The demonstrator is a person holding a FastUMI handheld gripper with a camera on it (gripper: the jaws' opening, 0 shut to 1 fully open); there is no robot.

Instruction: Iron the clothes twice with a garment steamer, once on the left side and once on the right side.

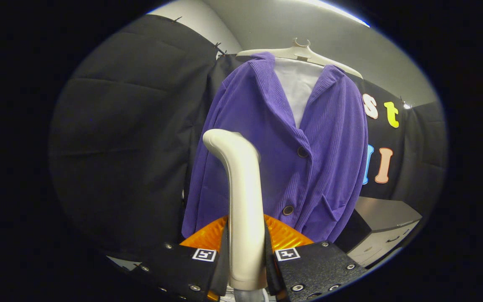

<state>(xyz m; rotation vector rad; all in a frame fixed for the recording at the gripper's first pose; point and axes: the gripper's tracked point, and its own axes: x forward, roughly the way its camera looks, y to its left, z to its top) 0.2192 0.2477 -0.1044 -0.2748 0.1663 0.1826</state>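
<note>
Steamer [243, 201] stands upright between the fingers of the gripper [245, 260], its pale handle rising straight ahead and curving at the top toward the left. Both fingers press on the handle's lower part, one on each side, so the gripper is pinching the steamer. An orange ribbed part [283, 237] sits just behind the handle, low between the fingers and the cloth.

Beyond the steamer hangs the jacket [275, 147], purple and ribbed, on a pale hanger [300, 52], with a white lining [298, 88] showing at the open collar. Its long axis runs top to bottom. The steamer's head lies in front of the jacket's left half as seen from the gripper, near the cloth, though whether it touches cannot be told. The button line [302, 152] and the right half lie to the right of the handle.

The coming stroke likely runs along the jacket's length, so the handle's upright line already matches it. A black booth wall [120, 147] hangs to the left and behind. Lower right, beside the hem, stands a grey cabinet [382, 228], which could crowd a low pass on the right side.
</note>
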